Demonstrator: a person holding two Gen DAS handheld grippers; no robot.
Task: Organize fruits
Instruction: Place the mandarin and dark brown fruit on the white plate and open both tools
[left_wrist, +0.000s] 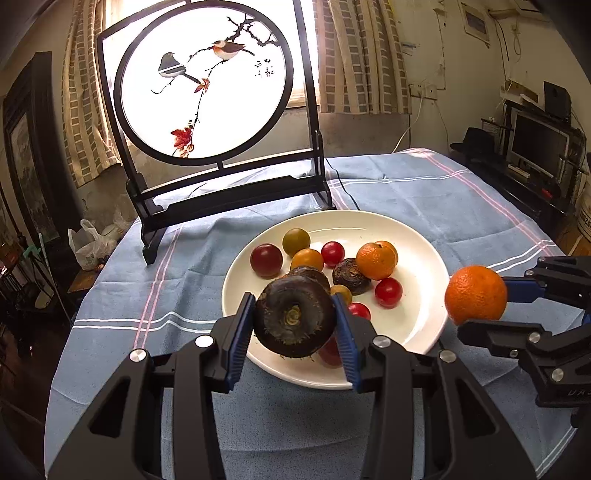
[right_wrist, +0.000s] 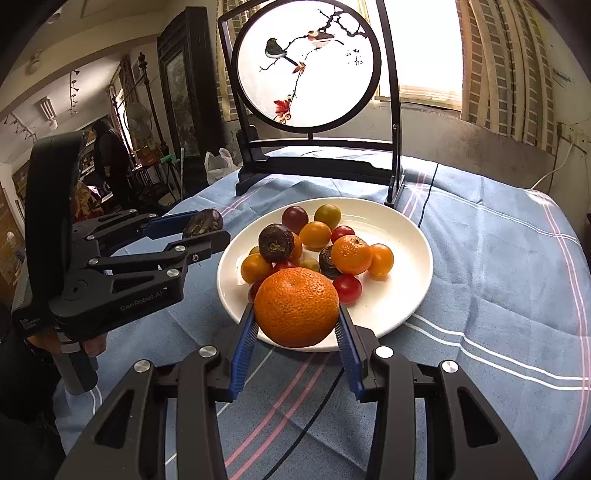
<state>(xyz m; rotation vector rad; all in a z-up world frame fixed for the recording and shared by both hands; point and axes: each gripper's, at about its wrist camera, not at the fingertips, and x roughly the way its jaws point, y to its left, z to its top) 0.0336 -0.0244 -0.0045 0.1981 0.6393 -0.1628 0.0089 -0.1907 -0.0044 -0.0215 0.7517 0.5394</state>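
A white plate (left_wrist: 413, 314) sits on the blue cloth and holds cherry tomatoes (left_wrist: 266, 259), a small orange (left_wrist: 375, 260) and dark water chestnuts (left_wrist: 351, 275). My left gripper (left_wrist: 295, 325) is shut on a dark water chestnut (left_wrist: 294, 319) held above the plate's near left edge. My right gripper (right_wrist: 297, 325) is shut on a large orange (right_wrist: 296, 307) held just above the plate's (right_wrist: 402, 291) near rim. In the left wrist view the right gripper's orange (left_wrist: 475, 292) hangs right of the plate. In the right wrist view the left gripper (right_wrist: 207, 230) holds the chestnut (right_wrist: 203, 222) left of the plate.
A black framed round bird-painting screen (left_wrist: 207, 85) stands on the table behind the plate, also in the right wrist view (right_wrist: 308, 62). The blue striped tablecloth (left_wrist: 424, 192) covers the table. A black cable (left_wrist: 343, 192) runs past the screen's foot. A person (right_wrist: 109, 158) stands far left.
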